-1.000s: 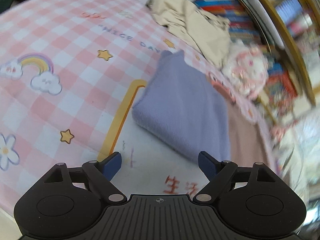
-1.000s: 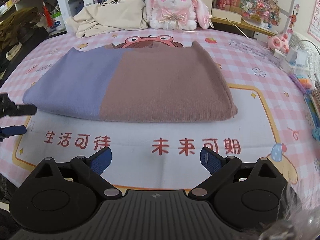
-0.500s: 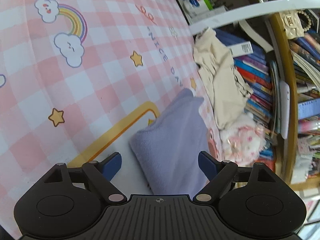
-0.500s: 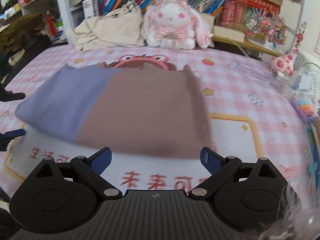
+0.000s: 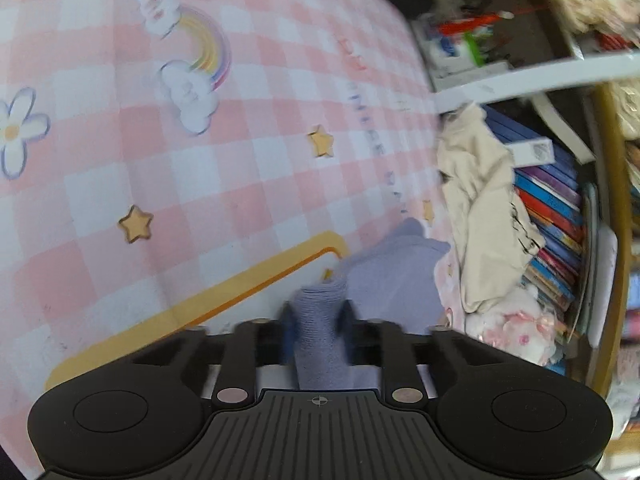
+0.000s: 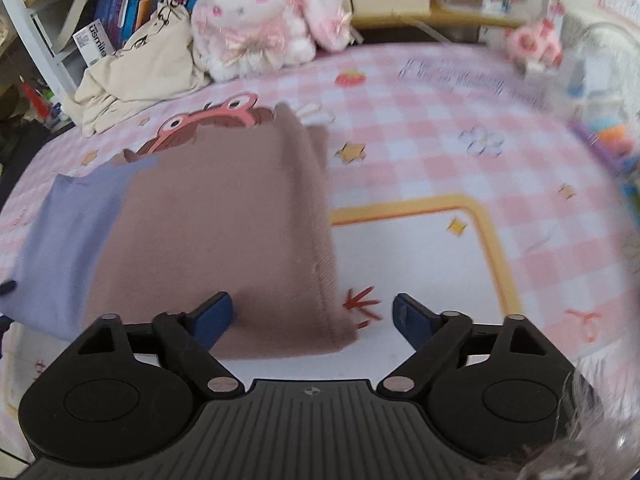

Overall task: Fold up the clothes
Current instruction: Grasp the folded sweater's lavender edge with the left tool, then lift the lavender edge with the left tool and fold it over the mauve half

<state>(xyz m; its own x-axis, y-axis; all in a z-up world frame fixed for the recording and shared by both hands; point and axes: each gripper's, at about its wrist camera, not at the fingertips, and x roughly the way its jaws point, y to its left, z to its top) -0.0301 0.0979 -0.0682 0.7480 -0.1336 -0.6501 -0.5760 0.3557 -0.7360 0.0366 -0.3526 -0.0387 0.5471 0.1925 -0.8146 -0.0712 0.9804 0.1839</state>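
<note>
place: bedroom, probably | plush bunny (pink), bookshelf

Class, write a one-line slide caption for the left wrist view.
Left gripper shut on the lavender end of the folded sweater, lying on a pink checked mat.

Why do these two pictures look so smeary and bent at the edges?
Left wrist view: motion blur smears the bookshelf and the gripper tips pinching the purple sweater edge; the fisheye lens bows the checked mat.
Right wrist view: the sweater and plush rabbit look soft, the right rim streaks worst, and the open gripper body stays sharp.
</note>
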